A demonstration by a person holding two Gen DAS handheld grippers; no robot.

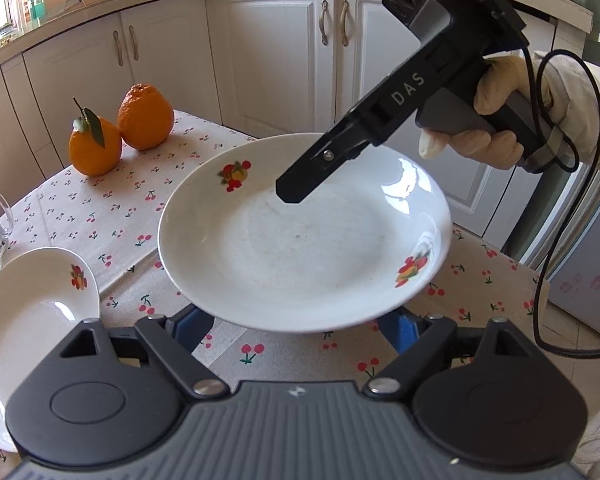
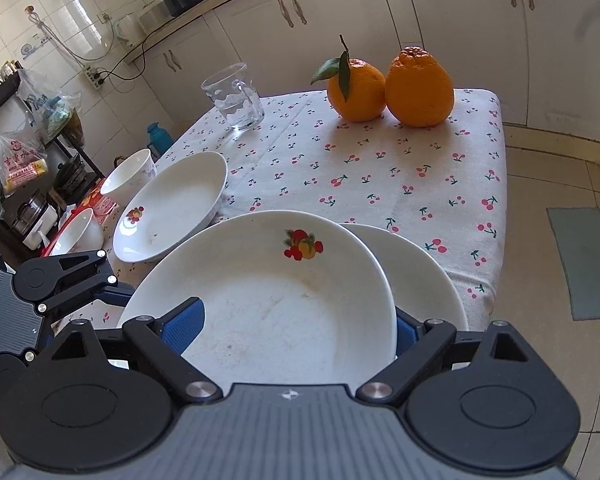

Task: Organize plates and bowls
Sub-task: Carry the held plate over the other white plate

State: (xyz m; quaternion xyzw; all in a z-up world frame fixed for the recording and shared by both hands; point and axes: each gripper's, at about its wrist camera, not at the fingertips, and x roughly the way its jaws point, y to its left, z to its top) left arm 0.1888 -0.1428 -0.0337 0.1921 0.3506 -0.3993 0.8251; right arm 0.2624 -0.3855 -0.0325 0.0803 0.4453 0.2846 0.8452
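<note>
A white deep plate (image 1: pixel 300 248) (image 2: pixel 268 304) with fruit prints hangs level above the cherry-print table (image 2: pixel 380 168). My left gripper (image 1: pixel 296 326) (image 2: pixel 112 296) has its fingers spread wide under the plate's near rim, with the tips hidden. My right gripper (image 2: pixel 296 330) (image 1: pixel 292 196) comes in from the opposite side. One of its fingers (image 2: pixel 184 328) lies on the plate's inside, and the other sits under the rim. A second white plate (image 2: pixel 428 280) lies on the table partly beneath the raised one. A third plate (image 2: pixel 172 204) (image 1: pixel 28 332) rests further off.
Two oranges (image 1: pixel 144 116) (image 2: pixel 416 88) and a glass mug (image 2: pixel 236 96) stand at the table's far part. Two white bowls (image 2: pixel 130 178) (image 2: pixel 80 234) sit off the table's left side. A gloved hand (image 1: pixel 496 120) holds the right gripper, and its cable hangs beside it. White cabinets stand behind the table.
</note>
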